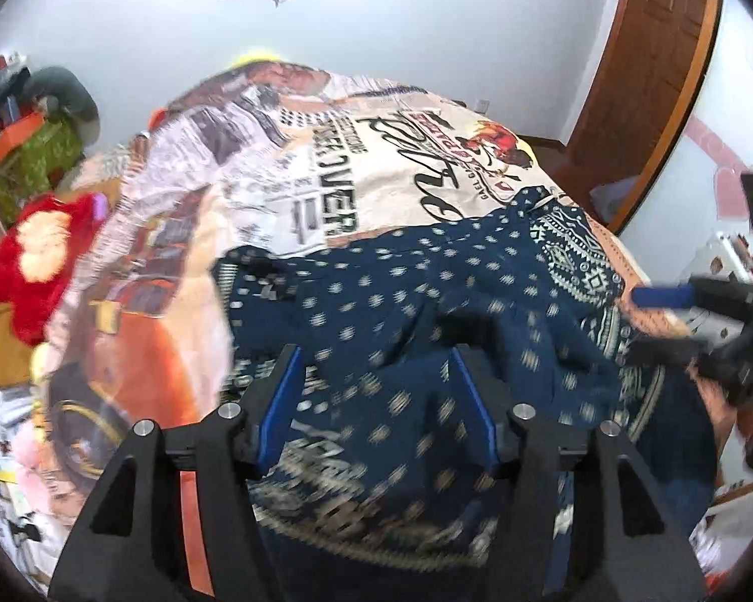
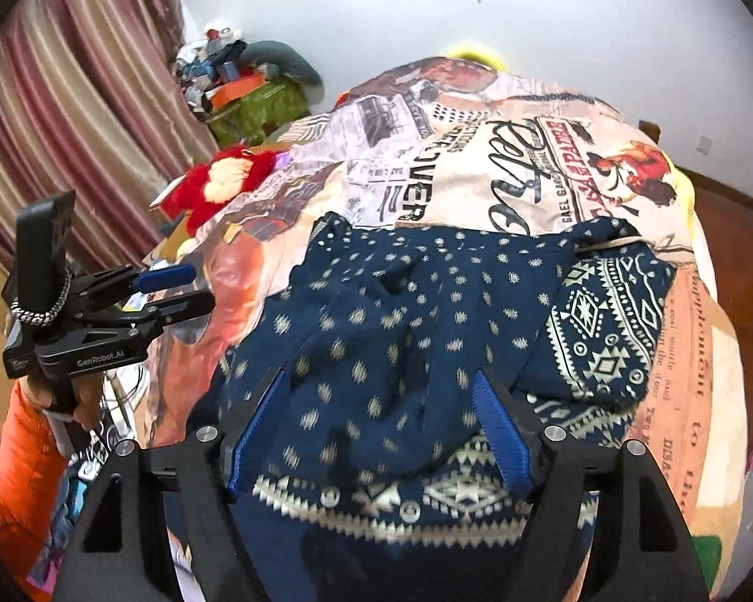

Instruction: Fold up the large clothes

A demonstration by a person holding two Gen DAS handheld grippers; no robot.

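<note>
Left wrist view: left tool [image 1: 376, 366] spread wide above the navy patterned garment [image 1: 426, 311]. Right tool [image 2: 381, 396] likewise released, garment [image 2: 426, 301] on the bedspread [image 2: 502, 160] ahead

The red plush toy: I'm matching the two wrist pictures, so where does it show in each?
Left wrist view: the red plush toy lies at the far left edge, beside the printed bedspread.
Right wrist view: the red plush toy sits upper left of centre, at the bedspread's edge.
Shared landmark: the green box against the wall behind it.
</note>
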